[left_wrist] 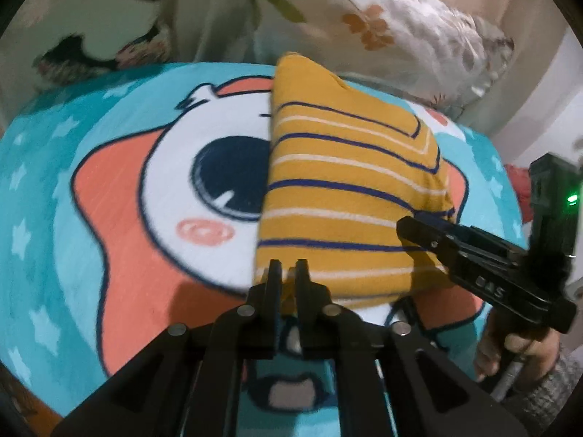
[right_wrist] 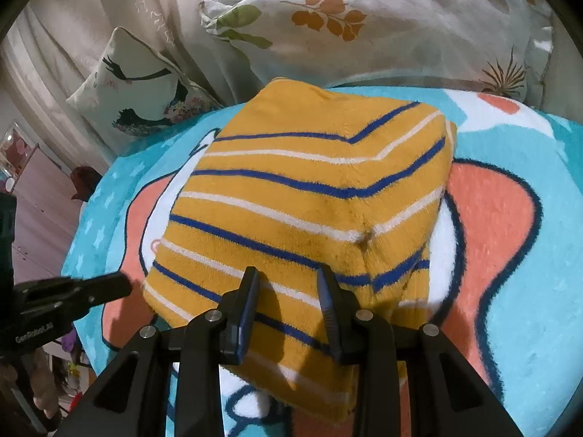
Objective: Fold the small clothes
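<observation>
One small striped knit top [right_wrist: 302, 196] lies folded on the cartoon blanket [right_wrist: 510, 291]: soft, light, limp. Your left gripper [left_wrist: 288, 273] pinches its near hem with narrow fingers; your right gripper [right_wrist: 288, 291] stands half-open over it. Take hold at the hems.

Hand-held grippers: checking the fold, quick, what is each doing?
Left hand-held gripper: nearly shut at the striped garment edge; grip unclear.
Right hand-held gripper: open over it.

The folded garment [right_wrist: 309, 196] was mustard yellow with thin navy and white stripes. Under it the blanket [left_wrist: 43, 189] was turquoise with pale stars — a coral, white and navy cartoon. Upper right, a white pillow [right_wrist: 382, 25] bore orange and green leaves.
</observation>
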